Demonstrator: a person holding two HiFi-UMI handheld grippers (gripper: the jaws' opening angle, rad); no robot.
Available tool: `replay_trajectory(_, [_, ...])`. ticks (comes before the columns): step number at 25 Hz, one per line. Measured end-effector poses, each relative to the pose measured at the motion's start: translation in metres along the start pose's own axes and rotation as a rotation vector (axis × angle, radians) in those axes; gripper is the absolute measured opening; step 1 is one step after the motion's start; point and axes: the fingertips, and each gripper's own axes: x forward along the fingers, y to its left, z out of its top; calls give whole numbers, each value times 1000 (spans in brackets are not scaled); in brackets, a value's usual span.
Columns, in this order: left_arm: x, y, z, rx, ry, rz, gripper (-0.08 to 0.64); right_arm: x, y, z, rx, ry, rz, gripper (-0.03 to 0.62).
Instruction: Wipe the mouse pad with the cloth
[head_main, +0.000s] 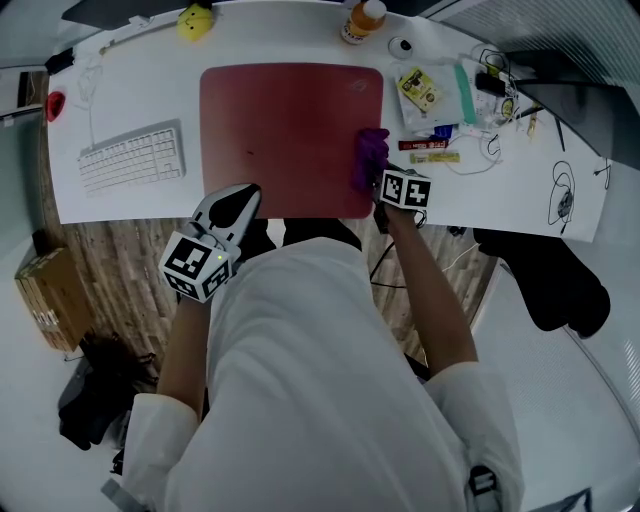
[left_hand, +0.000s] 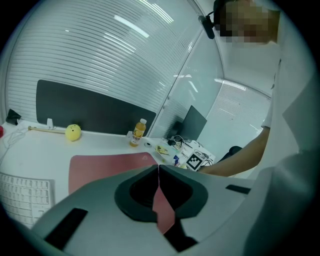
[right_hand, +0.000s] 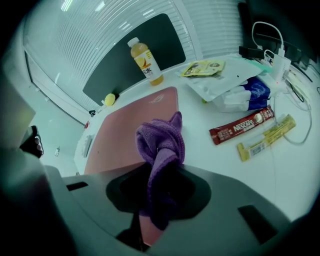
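A dark red mouse pad (head_main: 285, 135) lies in the middle of the white desk (head_main: 120, 90). My right gripper (head_main: 378, 180) is shut on a bunched purple cloth (head_main: 369, 155), which rests on the pad's right edge near the front corner. In the right gripper view the cloth (right_hand: 161, 145) hangs out of the jaws over the pad (right_hand: 127, 140). My left gripper (head_main: 235, 203) hovers at the desk's front edge, just left of the pad's front, jaws shut and holding nothing; the left gripper view shows the pad (left_hand: 107, 167) beyond the jaw tips (left_hand: 159, 167).
A white keyboard (head_main: 132, 157) lies left of the pad. An orange drink bottle (head_main: 362, 20) and a yellow toy (head_main: 195, 20) stand at the back. Snack packets (head_main: 420, 88), sachets (head_main: 432, 150) and cables (head_main: 495, 90) crowd the desk's right side.
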Motion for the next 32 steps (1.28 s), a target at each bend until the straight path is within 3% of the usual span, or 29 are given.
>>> replay_trajectory(10, [9, -13, 5, 11, -11, 15, 23, -31, -27, 34, -44, -71, -51, 101])
replay_trajectory(18, [-3, -10, 2, 6, -17, 30, 23, -25, -36, 70, -17, -116, -120, 101])
replay_trajectory(32, [-50, 41, -10, -54, -40, 47, 23, 9, -30, 92, -50, -24, -330, 101])
